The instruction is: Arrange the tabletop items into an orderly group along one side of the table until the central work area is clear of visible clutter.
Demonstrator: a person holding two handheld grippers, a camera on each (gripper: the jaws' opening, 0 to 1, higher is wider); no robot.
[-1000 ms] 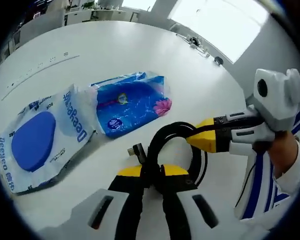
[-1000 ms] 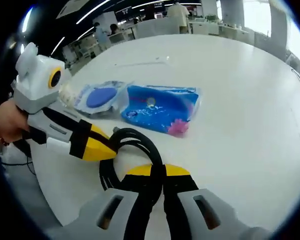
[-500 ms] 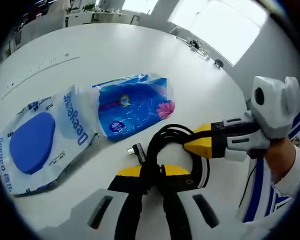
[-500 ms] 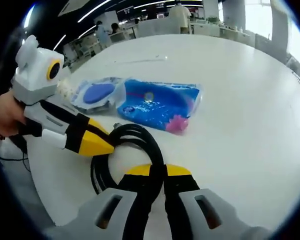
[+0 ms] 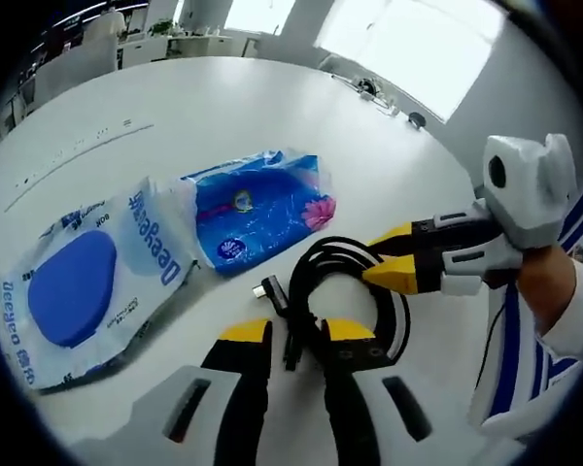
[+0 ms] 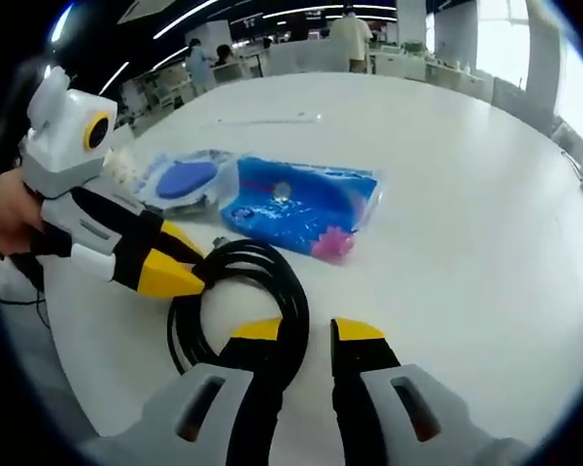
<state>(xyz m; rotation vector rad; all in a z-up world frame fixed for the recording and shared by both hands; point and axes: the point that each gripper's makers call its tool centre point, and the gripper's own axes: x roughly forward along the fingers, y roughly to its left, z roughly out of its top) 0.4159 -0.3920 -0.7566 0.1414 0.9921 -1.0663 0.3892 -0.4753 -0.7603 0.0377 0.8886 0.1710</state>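
A coiled black cable (image 5: 340, 254) (image 6: 272, 267) lies on the white table (image 5: 223, 107) (image 6: 447, 194). My left gripper (image 5: 296, 332) is open, with the cable's plug end lying loose between its jaws. My right gripper (image 6: 308, 330) is open too, and the coil's near loop sits in its gap. In the left gripper view the right gripper (image 5: 391, 257) comes in from the right, its tips at the coil. Opposite it, the left gripper (image 6: 180, 260) touches the coil's left side. Beyond the cable lie a blue tissue pack (image 5: 257, 204) (image 6: 296, 204) and a wet-wipes pack (image 5: 78, 277) (image 6: 180, 182) with a blue lid.
A thin pale strip (image 5: 78, 155) (image 6: 262, 121) lies further out on the table. Small dark objects (image 5: 418, 119) sit at the far edge near the window. People and desks (image 6: 350, 29) stand beyond the table. Bare tabletop spreads to the right of the packs.
Both grippers were shut on the black cable and have now opened, letting it go. The coil has settled flat on the table, and both views have pulled back slightly.
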